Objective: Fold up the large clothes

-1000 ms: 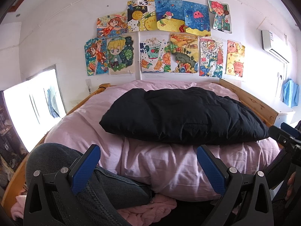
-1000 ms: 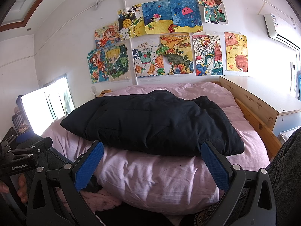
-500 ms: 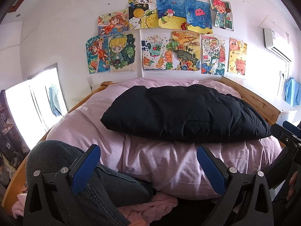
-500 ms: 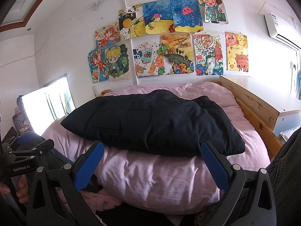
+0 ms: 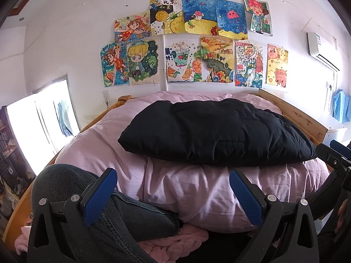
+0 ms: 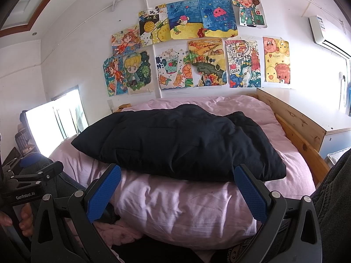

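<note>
A black padded garment (image 5: 217, 133) (image 6: 179, 146) lies in a thick bundle on top of a pink duvet (image 5: 197, 190) (image 6: 188, 203) on the bed. My left gripper (image 5: 173, 179) is open, its blue pads spread wide, held low in front of the duvet's near edge and apart from the garment. My right gripper (image 6: 178, 175) is open too, hanging just short of the garment's near edge with nothing between its pads. The left gripper's body (image 6: 28, 179) shows at the left of the right wrist view, a hand under it.
The person's knee in dark jeans (image 5: 72, 192) sits at the lower left against the duvet. A wooden bed frame (image 6: 294, 127) runs along the right, with a white cabinet top (image 6: 329, 118) beyond. Pink knit cloth (image 5: 175, 243) lies below the duvet. Drawings cover the wall.
The left wrist view has shifted slightly, so the garment and drawings sit a little lower and to the right. The right gripper has barely moved. Both stay open.
</note>
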Available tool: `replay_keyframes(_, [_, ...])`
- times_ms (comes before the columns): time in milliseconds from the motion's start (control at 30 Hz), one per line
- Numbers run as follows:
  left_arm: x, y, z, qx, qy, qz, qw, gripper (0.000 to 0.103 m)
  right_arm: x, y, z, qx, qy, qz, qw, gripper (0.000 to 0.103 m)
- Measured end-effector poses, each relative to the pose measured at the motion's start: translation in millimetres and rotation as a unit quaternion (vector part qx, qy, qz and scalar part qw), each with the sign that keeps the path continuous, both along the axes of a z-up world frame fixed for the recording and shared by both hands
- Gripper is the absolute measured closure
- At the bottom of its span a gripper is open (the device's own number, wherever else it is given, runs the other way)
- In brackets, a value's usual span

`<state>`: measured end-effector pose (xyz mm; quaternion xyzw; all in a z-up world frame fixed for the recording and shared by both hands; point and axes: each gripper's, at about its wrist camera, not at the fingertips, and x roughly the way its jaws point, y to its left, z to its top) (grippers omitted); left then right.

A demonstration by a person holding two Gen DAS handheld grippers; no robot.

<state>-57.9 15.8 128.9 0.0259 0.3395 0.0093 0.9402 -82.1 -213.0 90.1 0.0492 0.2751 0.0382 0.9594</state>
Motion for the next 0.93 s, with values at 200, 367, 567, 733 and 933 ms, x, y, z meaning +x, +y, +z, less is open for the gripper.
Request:
replay_keyframes(200, [-1.1, -0.1, -0.4, 0.0, 0.0, -0.001, 1.0, 0.0, -0.1, 0.2, -0.1, 0.0, 0.0, 0.0, 1.0, 0.001])
replay_keyframes(367, [1.3, 0.7, -1.1, 0.001, -0.001, 0.0, 1.0, 0.0, -0.1, 0.6, -0.2, 0.0, 0.0, 0.0, 1.0, 0.001])
replay_keyframes(567, [1.1, 1.4, -1.7, 0.001, -0.002, -0.001, 1.0, 0.0, -0.3, 0.9, -0.3, 0.001, 0.0, -0.001, 1.0, 0.001])
replay_keyframes(733, [-2.0, 0.5, -1.9, 0.001, -0.002, -0.001, 1.0, 0.0, -0.4, 0.6, -0.4, 0.001, -0.001, -0.001, 1.0, 0.001])
replay_keyframes(933, [-1.3, 1.2, -2.9, 0.002, -0.001, -0.002, 1.0, 0.0, -0.3, 2.3, -0.8, 0.001, 0.0, -0.001, 1.0, 0.001])
